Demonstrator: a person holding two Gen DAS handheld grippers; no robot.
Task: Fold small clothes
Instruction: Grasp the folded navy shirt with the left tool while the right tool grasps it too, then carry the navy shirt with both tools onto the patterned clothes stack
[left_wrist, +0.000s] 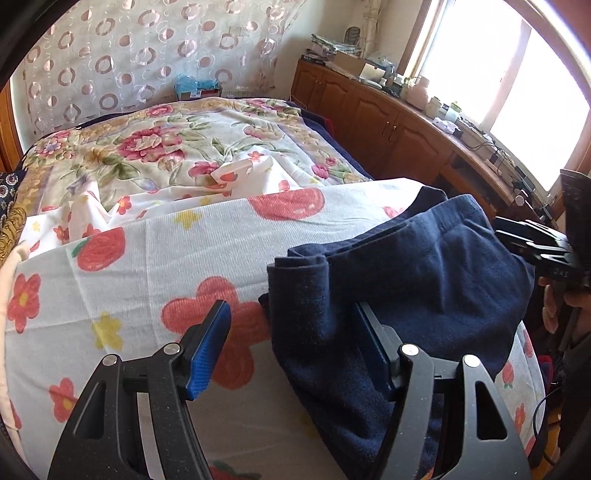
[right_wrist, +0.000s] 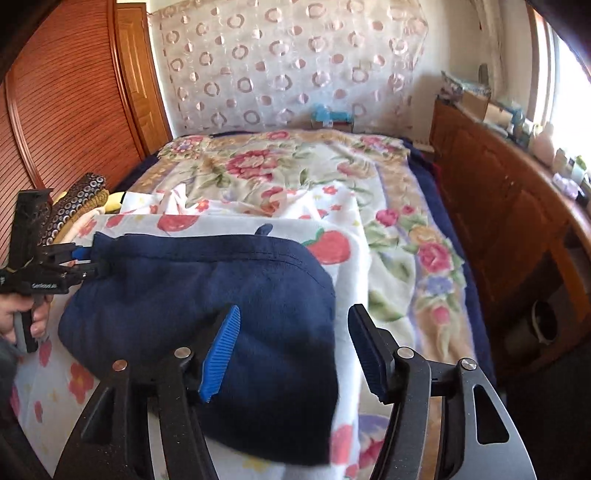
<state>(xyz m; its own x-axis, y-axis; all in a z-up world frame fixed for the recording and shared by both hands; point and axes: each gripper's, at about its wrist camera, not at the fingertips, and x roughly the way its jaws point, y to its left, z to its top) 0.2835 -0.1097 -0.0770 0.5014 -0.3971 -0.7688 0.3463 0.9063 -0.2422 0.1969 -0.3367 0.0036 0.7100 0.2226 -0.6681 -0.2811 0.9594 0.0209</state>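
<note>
A folded navy blue garment (left_wrist: 399, 266) (right_wrist: 207, 295) lies on a white fruit-and-flower printed cloth (left_wrist: 207, 236) (right_wrist: 221, 223) at the near end of the bed. My left gripper (left_wrist: 291, 350) is open. Its right finger (left_wrist: 373, 350) rests over the garment's left part and its blue-padded left finger (left_wrist: 210, 350) stands over the printed cloth. In the right wrist view the left gripper (right_wrist: 88, 260) sits at the garment's far left corner. My right gripper (right_wrist: 295, 350) is open over the garment's right edge, its pads not pressing on the cloth. It shows at the right edge (left_wrist: 517, 236) of the left wrist view.
A floral blanket (left_wrist: 177, 140) (right_wrist: 295, 170) covers the bed beyond. Wooden cabinets (left_wrist: 388, 122) (right_wrist: 498, 206) with clutter on top run along the right under a bright window. A wooden slatted door (right_wrist: 74, 110) stands on the left. Patterned fabrics (right_wrist: 81, 199) lie at the bed's left edge.
</note>
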